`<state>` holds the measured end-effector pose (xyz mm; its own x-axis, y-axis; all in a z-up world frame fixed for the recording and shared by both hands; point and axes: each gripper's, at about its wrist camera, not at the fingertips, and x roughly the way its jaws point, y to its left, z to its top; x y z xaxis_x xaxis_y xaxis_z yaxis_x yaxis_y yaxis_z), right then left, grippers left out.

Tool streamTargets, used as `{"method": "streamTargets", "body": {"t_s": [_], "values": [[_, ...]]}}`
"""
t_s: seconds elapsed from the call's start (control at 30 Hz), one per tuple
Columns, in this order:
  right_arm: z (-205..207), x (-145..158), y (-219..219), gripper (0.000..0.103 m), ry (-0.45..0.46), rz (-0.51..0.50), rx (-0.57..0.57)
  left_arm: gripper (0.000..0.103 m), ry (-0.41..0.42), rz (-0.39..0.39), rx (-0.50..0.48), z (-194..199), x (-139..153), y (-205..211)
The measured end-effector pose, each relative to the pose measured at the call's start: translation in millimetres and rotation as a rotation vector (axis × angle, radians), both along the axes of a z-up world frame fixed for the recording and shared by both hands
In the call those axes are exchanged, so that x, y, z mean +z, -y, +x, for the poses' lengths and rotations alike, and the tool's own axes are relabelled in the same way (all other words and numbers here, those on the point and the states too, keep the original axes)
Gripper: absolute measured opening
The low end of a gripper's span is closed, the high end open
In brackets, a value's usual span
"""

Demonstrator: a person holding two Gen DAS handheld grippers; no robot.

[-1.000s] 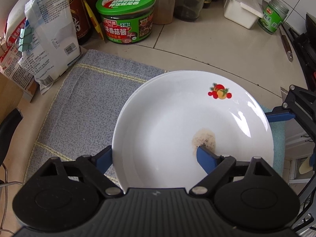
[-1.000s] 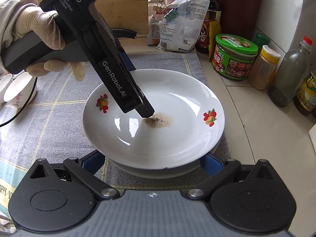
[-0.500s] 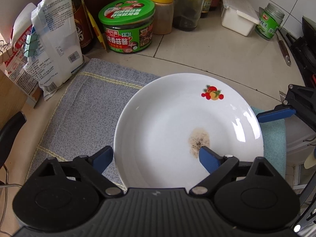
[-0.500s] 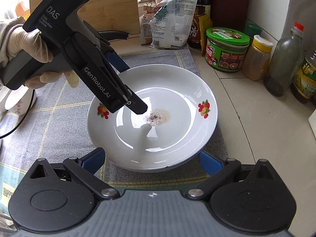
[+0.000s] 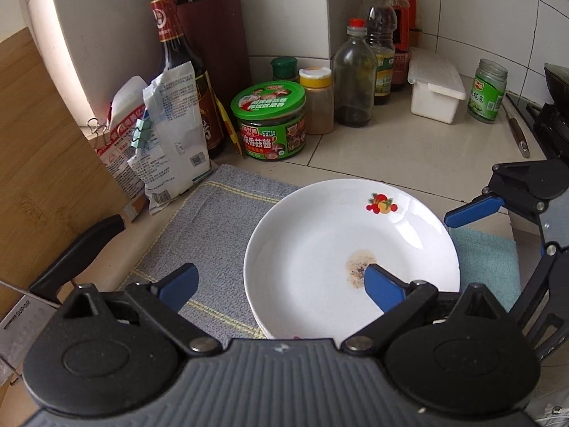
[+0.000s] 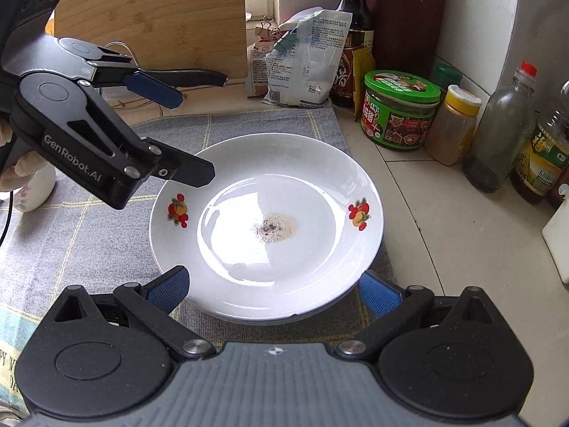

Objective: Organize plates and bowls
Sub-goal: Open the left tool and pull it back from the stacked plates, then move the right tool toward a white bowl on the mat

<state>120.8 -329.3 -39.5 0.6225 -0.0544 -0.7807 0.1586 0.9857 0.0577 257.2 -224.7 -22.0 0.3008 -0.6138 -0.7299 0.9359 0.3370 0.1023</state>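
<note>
One white round ceramic plate with fruit prints [image 6: 266, 213] lies on the grey woven cloth [image 6: 89, 235], near the cloth's right edge. Left gripper [image 6: 192, 135] hangs above its rim, jaws opening, empty. Right gripper [image 6: 274, 290] spread astride its near rim.

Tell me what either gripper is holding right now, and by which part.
Nothing. The left gripper is opening clear of the plate; the right gripper is open.

Home kitchen: white tiled wall [image 5: 462, 7], beige stone countertop [image 5: 409, 149], dark glass sauce bottles [image 5: 382, 35], bamboo cutting board [image 6: 160, 17].
</note>
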Motion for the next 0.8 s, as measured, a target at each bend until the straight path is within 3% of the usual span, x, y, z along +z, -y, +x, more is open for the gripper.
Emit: {"method": "streamTargets", "body": {"t_s": [0.37, 0.57, 0.8], "values": [[-0.4, 13.1, -12.2, 0.103, 0.060, -0.025, 0.068, 0.102, 0.022, -0.158, 0.278, -48.3, 21.7, -58.6], [3.3, 16.7, -39.6, 0.103, 0.096, -0.112, 0.114, 0.102, 0.096, -0.159, 0.392, -84.0, 10.4, -93.6], [5.7, 19.1, -97.1, 0.103, 0.120, -0.178, 0.199, 0.102, 0.093, -0.182, 0.530, -103.4, 1.3, -162.4]]}}
